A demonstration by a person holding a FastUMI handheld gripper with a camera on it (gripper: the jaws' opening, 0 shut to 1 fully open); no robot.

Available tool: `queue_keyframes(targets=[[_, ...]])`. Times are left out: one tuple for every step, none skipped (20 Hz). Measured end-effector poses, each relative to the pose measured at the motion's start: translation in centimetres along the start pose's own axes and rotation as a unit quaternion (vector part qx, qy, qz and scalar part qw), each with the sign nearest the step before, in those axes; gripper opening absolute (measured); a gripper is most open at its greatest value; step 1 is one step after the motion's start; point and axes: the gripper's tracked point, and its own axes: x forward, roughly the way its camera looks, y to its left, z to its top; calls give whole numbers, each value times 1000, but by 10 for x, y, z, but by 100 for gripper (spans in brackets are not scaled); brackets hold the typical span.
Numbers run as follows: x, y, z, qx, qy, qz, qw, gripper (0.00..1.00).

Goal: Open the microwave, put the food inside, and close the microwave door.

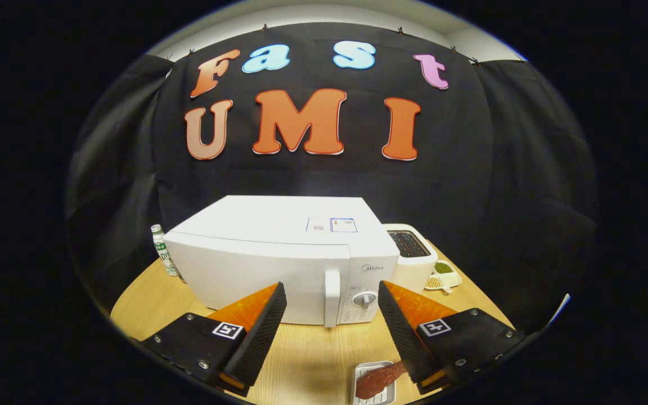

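A white microwave (279,259) stands on the wooden table (313,354) with its door shut. Its vertical door handle (331,298) sits just ahead, between my fingers, and a round dial (364,299) is to the right of it. My gripper (332,292) is open, held a little way in front of the microwave with nothing between its fingers. A white tray with a reddish-brown piece of food (377,379) lies on the table close by, just inside my right finger (400,332), partly hidden by it.
A white toaster (411,256) stands right of the microwave. Beside it is a small white dish (443,277) with green and tan contents. A white bottle with a green label (163,250) stands behind the microwave's left corner. Black cloth walls off the back and sides.
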Motion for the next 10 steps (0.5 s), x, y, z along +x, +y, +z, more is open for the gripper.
queue_keyframes(targets=[[11,1,-10,1,10,2,1000,97],[20,0,-18,2,19,4,1000,96],[30,0,-26,4,26,6,1000,94],[39,-1,-33,7,33,7,999,89],[48,-2,-39,12,39,8,999,87],[57,0,-45,16,44,13,999,82],[64,0,-51,19,51,16,998,80],[70,1,-55,20,55,20,998,76],[76,1,-57,19,57,22,998,73],[81,3,-59,19,59,26,998,65]])
